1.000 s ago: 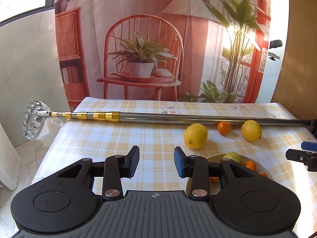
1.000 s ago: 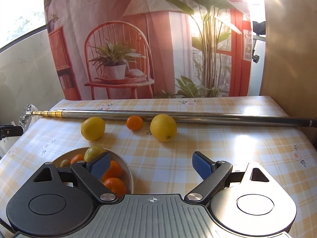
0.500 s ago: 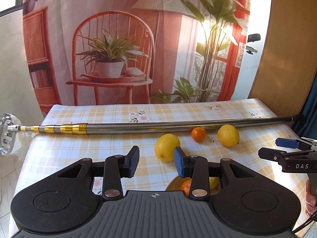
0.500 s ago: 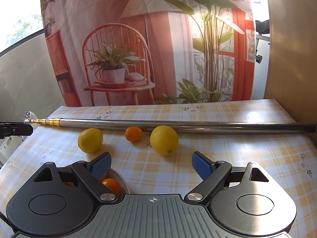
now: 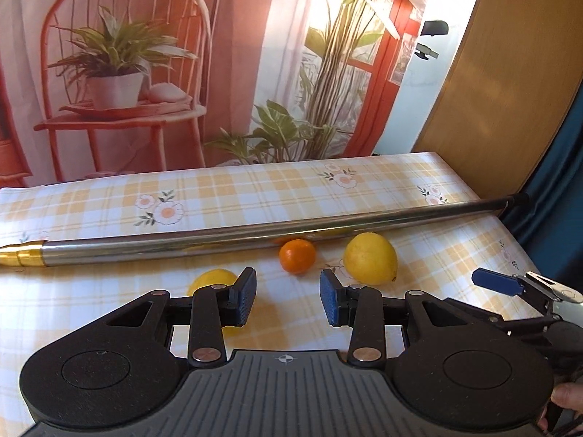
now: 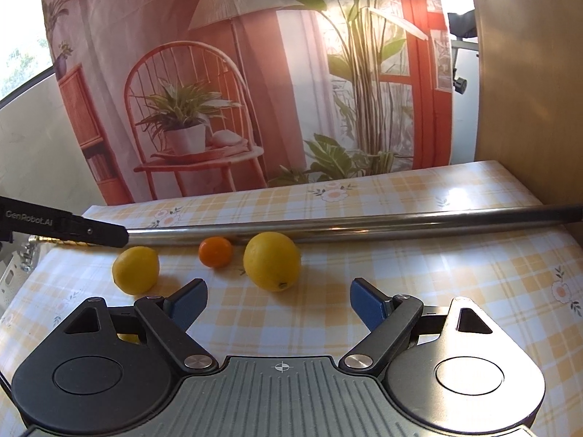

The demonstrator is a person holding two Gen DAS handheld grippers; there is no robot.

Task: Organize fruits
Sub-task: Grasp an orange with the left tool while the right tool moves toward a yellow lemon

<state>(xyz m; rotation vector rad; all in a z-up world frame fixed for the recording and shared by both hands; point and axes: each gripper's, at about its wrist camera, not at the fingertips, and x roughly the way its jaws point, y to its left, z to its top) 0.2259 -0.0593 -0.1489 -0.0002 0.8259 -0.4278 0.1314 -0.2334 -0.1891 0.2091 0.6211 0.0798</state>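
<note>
White lettering "GenRobot.AI" runs along the black arm of the left claw (image 6: pixel 91 232) where it pokes into the right wrist view. Since a moment ago, the bowl of fruit has slipped out of sight beneath both claws. The left claw (image 5: pixel 288 300) is spread with nothing between its blue pads; the right claw (image 6: pixel 278 304) is spread wider, also holding nothing. On the yellow-checked floral surface (image 6: pixel 455 273) lie a large yellow lemon (image 6: pixel 272 261), a small round orange mandarin (image 6: pixel 215 252) and a smaller yellow lemon (image 6: pixel 135 270), all just in front of a long steel telescopic pole (image 6: pixel 364 225).
</note>
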